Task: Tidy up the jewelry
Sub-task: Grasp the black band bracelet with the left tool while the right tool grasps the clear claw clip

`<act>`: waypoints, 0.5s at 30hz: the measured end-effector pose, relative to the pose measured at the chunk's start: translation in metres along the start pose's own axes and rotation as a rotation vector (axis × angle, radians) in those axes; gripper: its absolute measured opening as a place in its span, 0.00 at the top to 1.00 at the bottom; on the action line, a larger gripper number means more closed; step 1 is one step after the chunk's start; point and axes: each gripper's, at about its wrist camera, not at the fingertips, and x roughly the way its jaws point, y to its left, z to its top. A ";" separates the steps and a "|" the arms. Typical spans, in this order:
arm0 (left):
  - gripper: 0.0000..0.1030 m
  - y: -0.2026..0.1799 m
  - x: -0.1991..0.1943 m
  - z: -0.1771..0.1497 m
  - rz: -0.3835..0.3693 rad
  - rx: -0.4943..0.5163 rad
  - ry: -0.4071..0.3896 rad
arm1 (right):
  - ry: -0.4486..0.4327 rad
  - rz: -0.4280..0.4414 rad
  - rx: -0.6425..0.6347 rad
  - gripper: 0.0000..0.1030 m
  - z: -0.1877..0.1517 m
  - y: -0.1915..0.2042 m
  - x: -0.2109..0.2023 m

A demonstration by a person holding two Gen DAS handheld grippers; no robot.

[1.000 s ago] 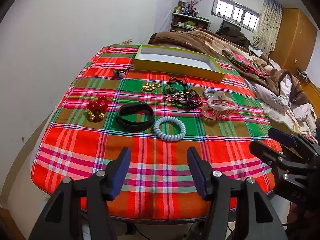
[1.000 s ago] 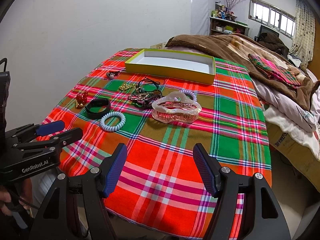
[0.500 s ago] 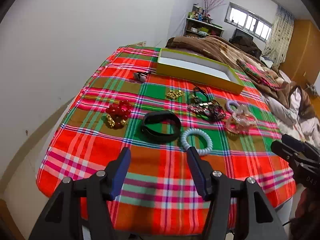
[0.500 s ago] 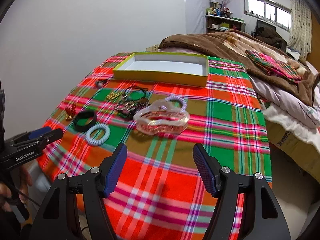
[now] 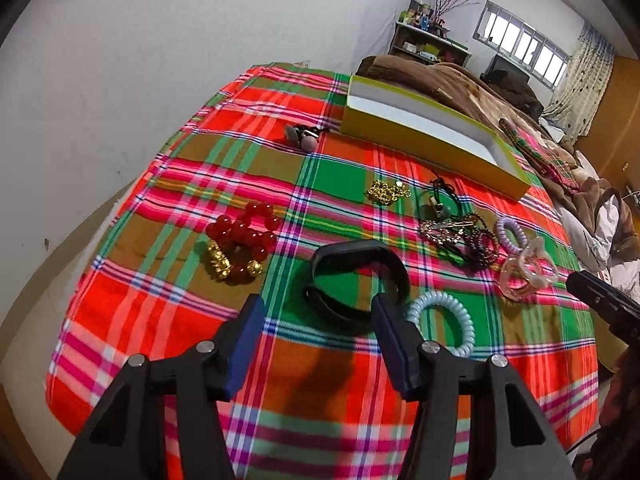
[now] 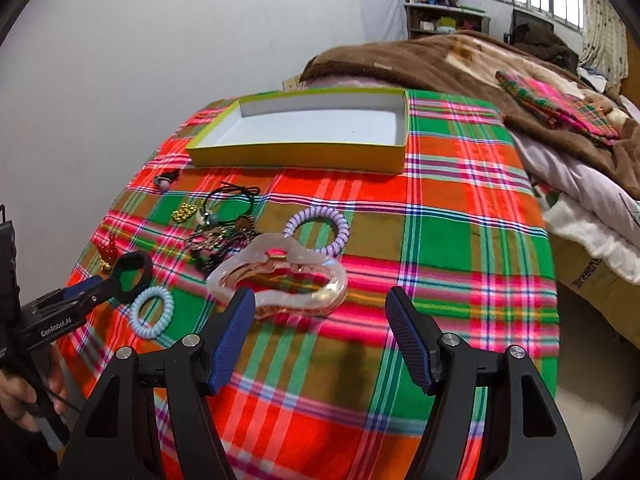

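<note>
gaping left tool (image 5: 318, 314) over smooth black band (image 5: 357, 285), plaid cloth (image 5: 280, 408).

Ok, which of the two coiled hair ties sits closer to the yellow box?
The purple coiled hair tie, just behind the clear hair claw. The pale blue coiled hair tie lies nearer the table's front edge, beside the black band.

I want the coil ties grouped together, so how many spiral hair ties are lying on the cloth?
2. The pale blue spiral tie lies near the front edge, beside the black band. The lilac spiral tie lies farther back, just behind the clear hair claw. The tangled pile might hide another.
</note>
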 end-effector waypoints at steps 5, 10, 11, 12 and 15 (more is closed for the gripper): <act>0.47 0.001 0.009 0.005 0.001 -0.008 0.010 | 0.059 0.031 -0.036 0.43 0.011 -0.003 0.020; 0.55 -0.006 0.014 0.008 0.027 0.025 0.012 | 0.132 0.041 -0.115 0.44 0.023 -0.002 0.032; 0.58 -0.007 0.015 0.009 0.028 0.032 0.014 | 0.151 0.048 -0.134 0.45 0.025 -0.001 0.034; 0.60 -0.009 0.016 0.009 0.033 0.042 0.014 | 0.169 0.051 -0.161 0.45 0.027 0.000 0.036; 0.68 -0.014 0.019 0.011 0.044 0.067 0.012 | 0.207 0.055 -0.235 0.55 0.031 0.003 0.041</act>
